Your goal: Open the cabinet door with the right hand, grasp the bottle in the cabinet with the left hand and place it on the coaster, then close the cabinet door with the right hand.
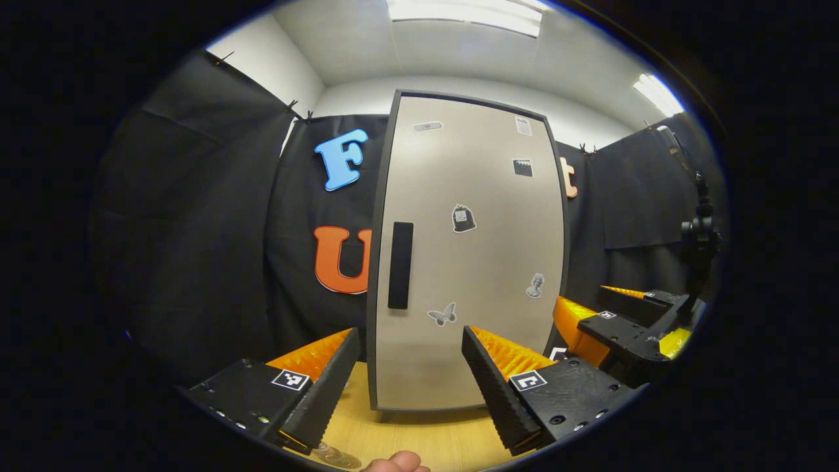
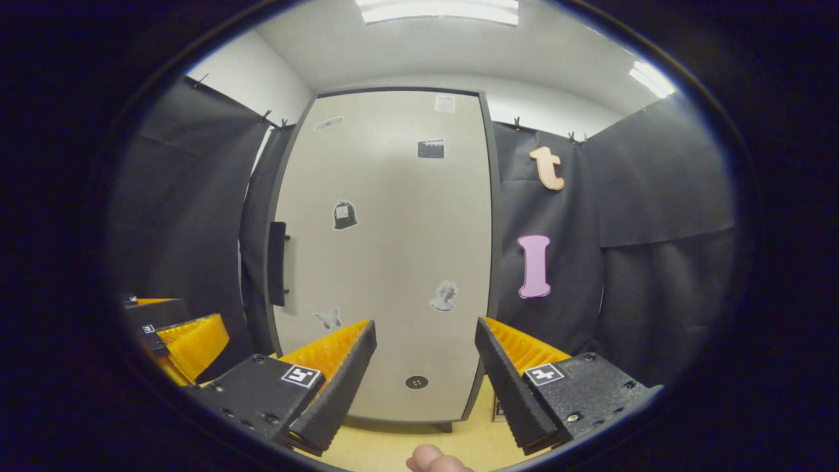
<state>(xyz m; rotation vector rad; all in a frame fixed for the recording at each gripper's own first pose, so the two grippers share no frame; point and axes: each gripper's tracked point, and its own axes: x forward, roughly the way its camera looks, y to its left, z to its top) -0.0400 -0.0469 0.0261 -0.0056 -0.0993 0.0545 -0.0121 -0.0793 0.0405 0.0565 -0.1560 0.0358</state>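
Right gripper view, claw: the right claw (image 2: 425, 367) has its 2 fingers spread wide apart with nothing between them, aimed at the lower middle of the cabinet door (image 2: 387, 249).
Left gripper view, claw: the left claw (image 1: 411, 373) is likewise spread wide and holds nothing, low in the frame in front of the door (image 1: 468, 262).
Door: shut, so I judge the opening step not yet begun.
Handle: a dark upright bar (image 2: 277, 263) on the door's left edge, left of centre in the right gripper view and well left of where the right claw points.
Bottle: presumably behind the shut door; its place inside cannot be told.
Coaster: a round glassy edge (image 1: 334, 455) at the bottom of the left gripper view may be it, but I cannot tell.
How to do the step well: swing the right claw left to the handle, set 1 finger on each side of the bar, close firmly, then pull along the door's arc; the hinge looks to be on the right edge, a judgement only. Hold the left claw back so the swinging door clears it.
What the left gripper view adds: the handle (image 1: 400, 265) seen face on, the right claw (image 1: 593, 328) at the lower right, and a dark stand (image 1: 700, 236) at the far right.
What the right gripper view adds: the handle standing proud of the door with a gap behind it, a small dark round mark (image 2: 416, 381) low on the door, and the left claw (image 2: 177, 337) at the lower left.
Surface: pale wood (image 1: 426, 439) under the cabinet.
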